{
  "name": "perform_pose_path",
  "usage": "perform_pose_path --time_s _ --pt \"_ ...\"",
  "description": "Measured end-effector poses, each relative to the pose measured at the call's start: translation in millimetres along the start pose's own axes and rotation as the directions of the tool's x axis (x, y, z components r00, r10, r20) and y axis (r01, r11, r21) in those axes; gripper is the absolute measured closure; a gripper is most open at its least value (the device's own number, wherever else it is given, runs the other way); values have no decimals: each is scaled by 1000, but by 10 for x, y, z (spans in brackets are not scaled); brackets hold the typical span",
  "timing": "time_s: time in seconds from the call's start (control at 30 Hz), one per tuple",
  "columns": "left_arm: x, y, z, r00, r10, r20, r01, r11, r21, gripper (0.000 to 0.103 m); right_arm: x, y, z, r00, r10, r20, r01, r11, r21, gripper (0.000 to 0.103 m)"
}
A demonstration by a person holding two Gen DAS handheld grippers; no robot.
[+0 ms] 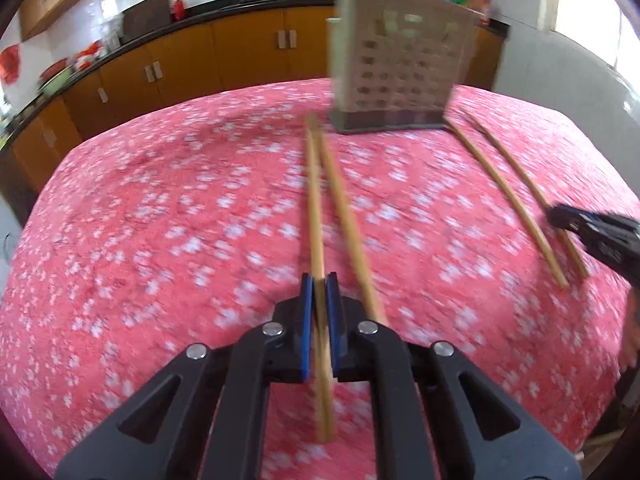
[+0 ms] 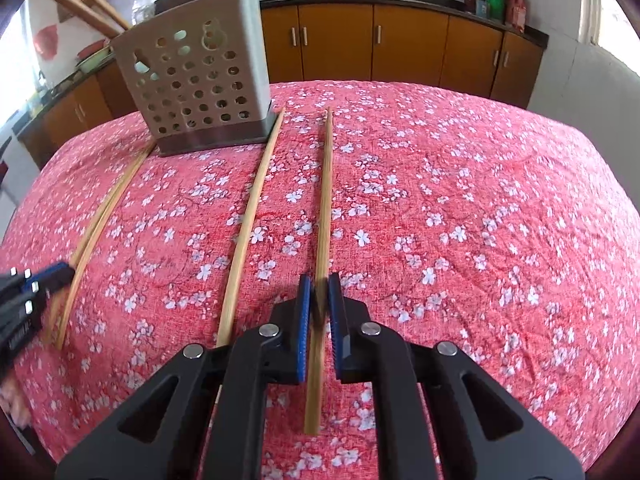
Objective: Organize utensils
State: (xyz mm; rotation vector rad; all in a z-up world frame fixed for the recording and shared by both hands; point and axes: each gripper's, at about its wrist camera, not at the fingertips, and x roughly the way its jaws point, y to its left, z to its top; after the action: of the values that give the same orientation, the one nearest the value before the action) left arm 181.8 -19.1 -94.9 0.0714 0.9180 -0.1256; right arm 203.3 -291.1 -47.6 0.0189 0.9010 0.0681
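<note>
Several bamboo chopsticks lie on the red floral tablecloth (image 1: 160, 216). My left gripper (image 1: 319, 280) is shut on one chopstick (image 1: 315, 200), with a second chopstick (image 1: 344, 216) just right of it. My right gripper (image 2: 320, 282) has its blue pads close around another chopstick (image 2: 325, 200), with a neighbour chopstick (image 2: 250, 224) to its left. The grey perforated utensil holder (image 1: 400, 68) stands at the far side and holds several chopsticks; it also shows in the right wrist view (image 2: 200, 80). The left view is blurred.
Two more chopsticks (image 1: 504, 196) lie right of the holder, by my right gripper (image 1: 600, 236). Orange kitchen cabinets (image 2: 400, 40) and a counter with woks stand behind the table. The left gripper (image 2: 28, 296) shows at the right view's left edge.
</note>
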Motion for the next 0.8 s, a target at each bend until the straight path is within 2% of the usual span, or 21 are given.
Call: perform_pose_path --time_s 0.17,0.27,0.43,0.8 --pt "161 479 148 996 85 -15 -86 989 -122 92 65 -167 96 999 -46 7 45 997 55 94" --pt "211 688 199 997 75 -12 -75 981 -177 91 133 -193 169 998 -58 13 57 996 62 94" --pt "220 711 169 996 94 7 -92 982 -166 91 195 -173 232 997 -73 27 71 996 54 94" --pt "213 737 177 997 76 8 -74 981 -182 91 230 -167 277 998 -61 25 59 996 64 94"
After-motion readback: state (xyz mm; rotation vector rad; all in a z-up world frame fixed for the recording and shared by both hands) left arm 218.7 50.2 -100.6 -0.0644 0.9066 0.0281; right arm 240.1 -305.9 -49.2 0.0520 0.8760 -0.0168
